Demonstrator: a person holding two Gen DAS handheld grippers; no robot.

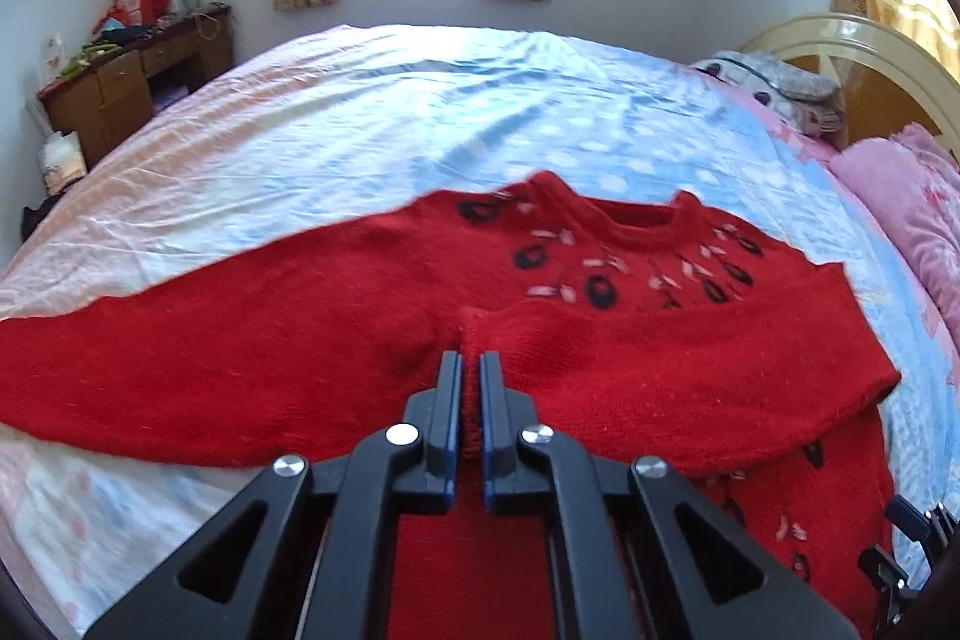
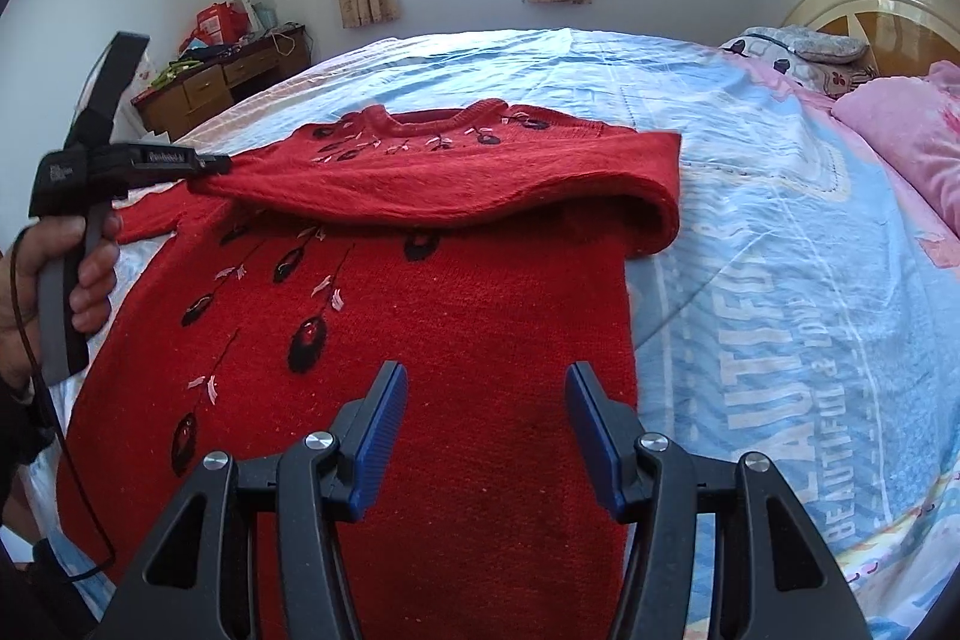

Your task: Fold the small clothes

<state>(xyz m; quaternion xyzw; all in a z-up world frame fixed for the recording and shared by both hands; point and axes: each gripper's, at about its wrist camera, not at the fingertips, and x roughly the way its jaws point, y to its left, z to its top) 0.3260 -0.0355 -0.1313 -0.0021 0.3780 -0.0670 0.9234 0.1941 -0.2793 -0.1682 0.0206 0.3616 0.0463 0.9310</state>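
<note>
bedroom with a big bed (image 2: 750,196) taking up most of the view, light blue printed sheet, window with beige curtains at the back, a cluttered wooden desk (image 2: 222,85) in the far corner and a pink pillow (image 2: 906,142) by the headboard.

the red sweater (image 2: 420,340) is spread front-up on the sheet, neck toward the window. one sleeve (image 2: 456,187) is already laid across the chest, so it looks like we're in the sleeve-folding stage, not the body fold yet.

the left gripper (image 1: 472,361) has its jaws nearly together with a pinch of red knit caught between them, which reads as the cuff end of that folded sleeve. in the right wrist view you can see the same tool off to the side with a hand (image 2: 72,268) wrapped around its handle, tip right at the end of the sleeve.

the right gripper (image 2: 486,388) hovers over the lower body of the sweater with its jaws about half apart and nothing between them, just fabric underneath.

my guess for next: the left one lays the cuff flat so the sleeve sits straight across, then lets go. the other sleeve sticks out to the side in the left wrist view and probably needs the same treatment. main thing to watch is dragging the knit and bunching the chest.
</note>
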